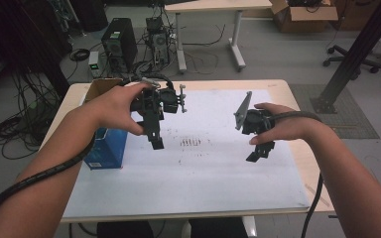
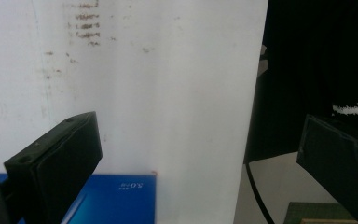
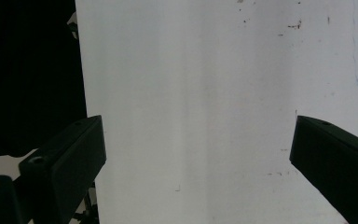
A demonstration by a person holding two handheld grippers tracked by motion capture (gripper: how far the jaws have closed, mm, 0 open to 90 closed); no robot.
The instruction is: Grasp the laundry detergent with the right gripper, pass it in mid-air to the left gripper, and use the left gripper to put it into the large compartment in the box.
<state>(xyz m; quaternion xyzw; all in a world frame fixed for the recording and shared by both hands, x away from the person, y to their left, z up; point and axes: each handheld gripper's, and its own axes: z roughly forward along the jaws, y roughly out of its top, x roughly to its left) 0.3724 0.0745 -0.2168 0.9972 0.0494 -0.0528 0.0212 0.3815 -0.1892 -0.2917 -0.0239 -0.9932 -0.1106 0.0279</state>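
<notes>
High view: left gripper (image 1: pixel 156 141) hovering above the white sheet (image 1: pixel 203 168) on the table (image 1: pixel 287 89), just beside the blue box (image 1: pixel 108 148). Right gripper (image 1: pixel 259 152) hanging well apart. Both are gaping wide open, gripping nothing.

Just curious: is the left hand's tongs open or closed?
Open: the left tongs show two black jaws far apart, with bare white sheet between.

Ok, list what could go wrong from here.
The left gripper hangs open beside the blue box, which stands at the table's left edge; a sideways bump might tip it off. Its cable runs right past the box and could snag it.
</notes>
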